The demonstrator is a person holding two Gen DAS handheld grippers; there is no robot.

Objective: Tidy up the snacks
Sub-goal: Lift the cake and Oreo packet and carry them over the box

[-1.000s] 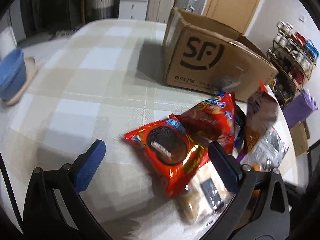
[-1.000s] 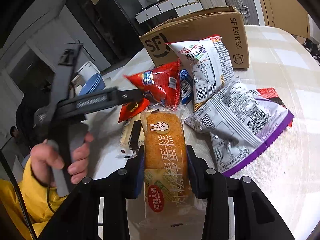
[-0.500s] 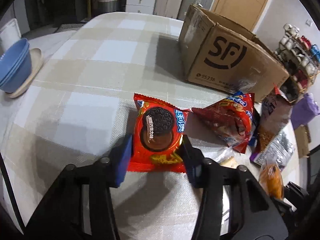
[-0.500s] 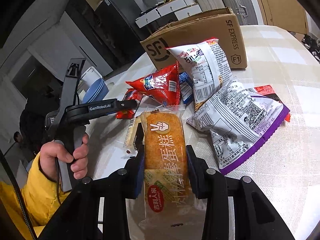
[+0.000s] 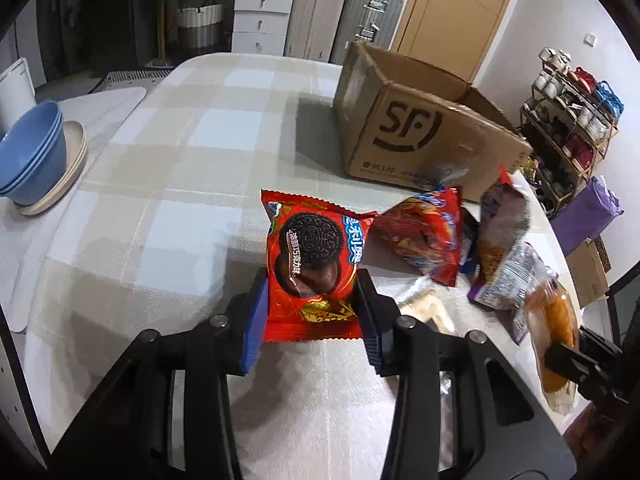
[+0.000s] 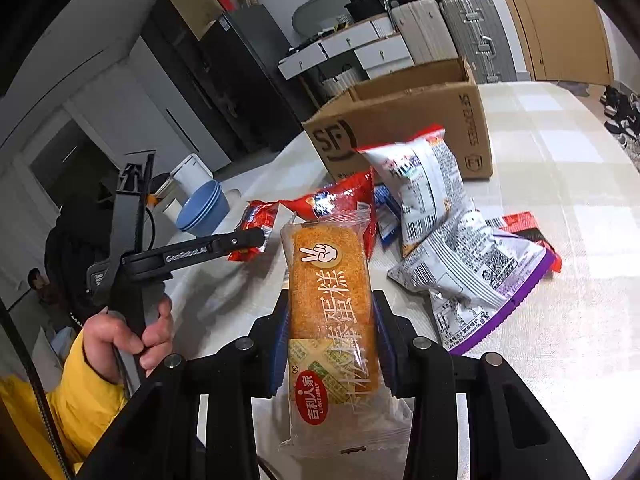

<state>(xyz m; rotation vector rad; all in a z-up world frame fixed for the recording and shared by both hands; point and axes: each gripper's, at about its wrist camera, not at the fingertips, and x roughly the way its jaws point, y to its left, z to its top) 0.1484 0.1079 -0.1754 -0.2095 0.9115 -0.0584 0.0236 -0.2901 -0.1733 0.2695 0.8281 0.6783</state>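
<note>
My left gripper (image 5: 312,312) is shut on a red Oreo packet (image 5: 310,264) and holds it just above the checked tablecloth; it also shows in the right wrist view (image 6: 256,236). My right gripper (image 6: 330,340) is shut on an orange cake in a clear wrapper (image 6: 330,308), held above the table; the cake shows at the right of the left wrist view (image 5: 554,336). An open SF cardboard box (image 5: 416,136) stands at the back. A red snack bag (image 5: 428,236), a white chip bag (image 6: 420,176) and a purple-edged bag (image 6: 476,276) lie in front of the box.
Blue bowls on plates (image 5: 32,156) stand at the table's left edge. A shelf of jars (image 5: 572,120) stands right of the table. Drawers and suitcases (image 5: 348,12) line the far wall. A flat clear-wrapped snack (image 5: 428,308) lies beside my left gripper.
My left gripper moved over the Oreo packet, shut on it and lifted it. My right gripper kept its hold on the cake and rose a little.
</note>
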